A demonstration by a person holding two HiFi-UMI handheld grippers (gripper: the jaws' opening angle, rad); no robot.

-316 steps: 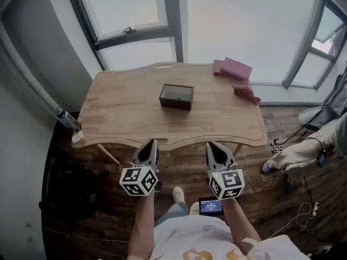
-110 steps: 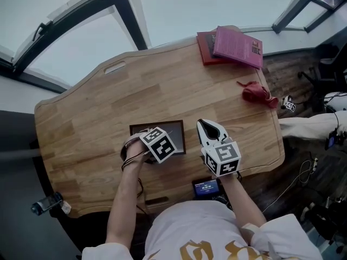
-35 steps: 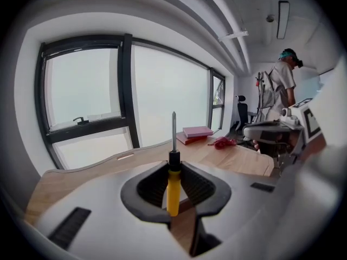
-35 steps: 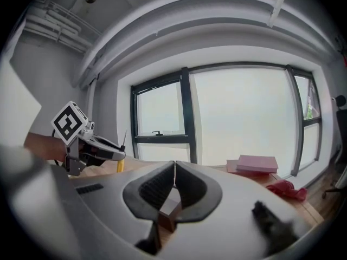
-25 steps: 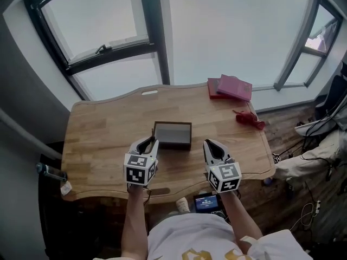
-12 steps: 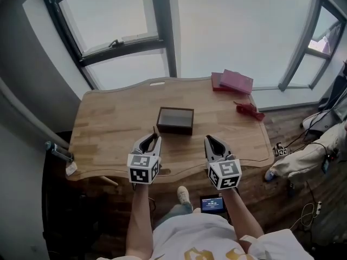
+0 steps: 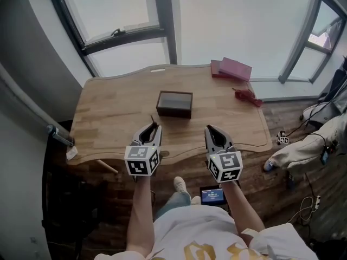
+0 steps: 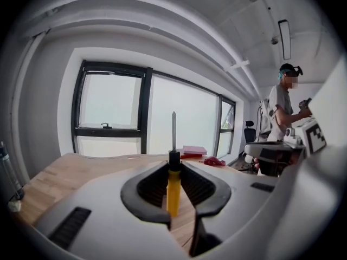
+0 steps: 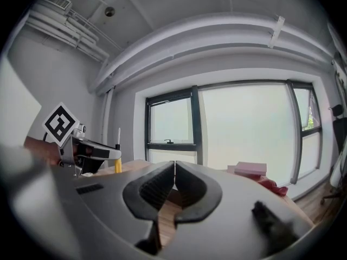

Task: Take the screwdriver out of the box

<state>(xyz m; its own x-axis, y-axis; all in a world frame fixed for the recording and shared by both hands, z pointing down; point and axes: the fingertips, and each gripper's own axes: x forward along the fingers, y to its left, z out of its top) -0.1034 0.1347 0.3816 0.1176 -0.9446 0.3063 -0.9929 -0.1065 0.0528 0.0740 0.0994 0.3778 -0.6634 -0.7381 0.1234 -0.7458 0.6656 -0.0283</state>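
My left gripper (image 7: pixel 151 128) (image 8: pixel 173 169) is shut on the screwdriver (image 8: pixel 173 183), whose yellow handle stands upright between the jaws with the black collar and metal shaft pointing up. In the head view the shaft tip (image 7: pixel 152 118) pokes out past the jaws, over the table's near edge. The dark box (image 7: pixel 174 103) sits on the wooden table (image 7: pixel 114 107), well beyond both grippers. My right gripper (image 7: pixel 214 132) (image 9: pixel 174 169) is shut with nothing in it, level with the left one. The right gripper view also shows the left gripper and the screwdriver (image 9: pixel 117 161) off to its left.
Two pink books (image 7: pixel 232 68) lie at the table's far right corner, a red cloth (image 7: pixel 246 96) near the right edge. Large windows stand behind the table. A person (image 8: pixel 282 112) stands at the right of the room. Cables and a device (image 7: pixel 212 195) lie on the floor.
Both grippers have drawn back from the box toward the table's near edge and risen a little. The left one keeps hold of the screwdriver.
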